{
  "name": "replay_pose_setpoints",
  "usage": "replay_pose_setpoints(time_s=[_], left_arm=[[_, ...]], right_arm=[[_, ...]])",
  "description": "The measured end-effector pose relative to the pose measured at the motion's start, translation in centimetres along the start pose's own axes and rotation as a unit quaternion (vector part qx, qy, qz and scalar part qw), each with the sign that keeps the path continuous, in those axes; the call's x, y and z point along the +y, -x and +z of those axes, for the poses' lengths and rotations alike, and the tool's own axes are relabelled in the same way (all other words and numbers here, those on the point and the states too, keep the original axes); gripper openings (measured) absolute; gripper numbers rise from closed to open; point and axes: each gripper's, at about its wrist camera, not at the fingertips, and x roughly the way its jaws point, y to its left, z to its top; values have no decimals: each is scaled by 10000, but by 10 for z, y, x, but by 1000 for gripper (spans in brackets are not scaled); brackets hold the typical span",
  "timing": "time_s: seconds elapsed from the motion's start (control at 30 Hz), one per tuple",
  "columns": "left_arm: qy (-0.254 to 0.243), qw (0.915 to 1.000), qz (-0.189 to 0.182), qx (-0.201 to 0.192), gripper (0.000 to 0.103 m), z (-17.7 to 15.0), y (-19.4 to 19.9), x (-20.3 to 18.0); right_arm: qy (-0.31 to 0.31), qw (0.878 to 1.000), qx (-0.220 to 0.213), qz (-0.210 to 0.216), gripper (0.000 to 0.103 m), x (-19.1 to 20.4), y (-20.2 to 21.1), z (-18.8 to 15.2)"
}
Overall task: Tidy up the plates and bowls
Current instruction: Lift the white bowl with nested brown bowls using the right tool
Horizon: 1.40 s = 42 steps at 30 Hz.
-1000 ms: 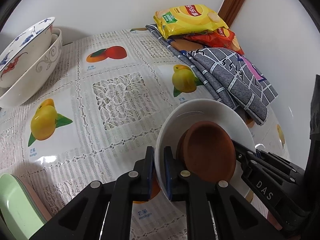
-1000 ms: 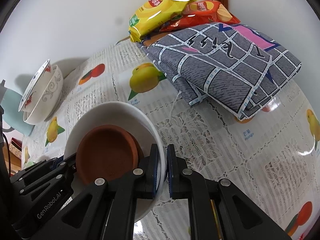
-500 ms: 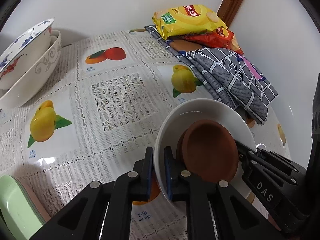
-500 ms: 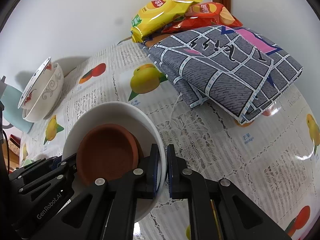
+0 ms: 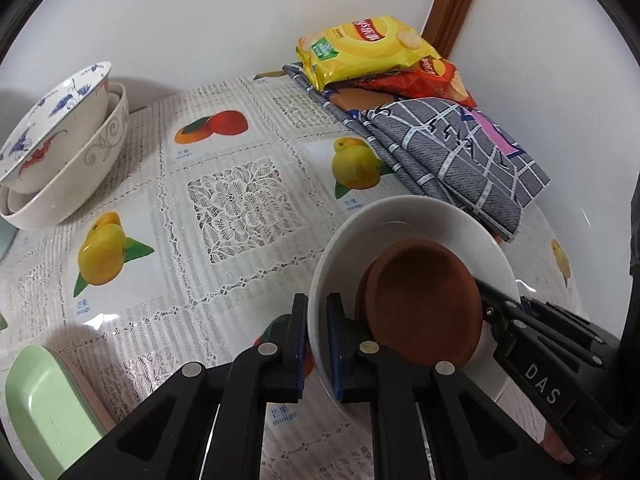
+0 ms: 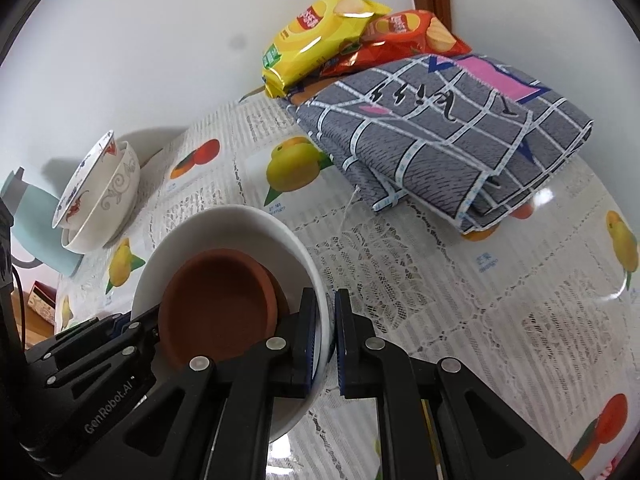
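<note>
My left tongs (image 5: 317, 332) and my right tongs (image 6: 328, 336) each pinch opposite sides of the white bowl's (image 5: 404, 220) rim, holding it above the bench (image 5: 240, 208). A brown dish (image 5: 424, 304) lies tilted inside it. Two stacked patterned bowls (image 5: 60, 152) sit far left by the wall.

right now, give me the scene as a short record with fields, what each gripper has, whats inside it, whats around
left gripper: shut on the near rim of the white bowl
right gripper: shut on the opposite rim of the same bowl
inside bowl: brown dish, tilted against the wall
stacked bowls: far left, patterned one nested in a larger one
green plate: near left edge
folded cloth: far right, chip bags lying on its back end
surface: fruit-print tablecloth
</note>
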Motion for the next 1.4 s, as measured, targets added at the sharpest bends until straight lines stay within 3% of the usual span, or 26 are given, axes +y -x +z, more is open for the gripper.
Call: replay_pose_setpoints(time_s=[0.87, 1.4], left_arm=[[84, 9991, 49, -422, 9, -15, 89, -11], [142, 9980, 90, -614, 9, -32, 125, 2]], right_arm=[[195, 9987, -455, 92, 9, 20, 91, -14], [272, 9978, -575, 187, 9, 42, 118, -31]])
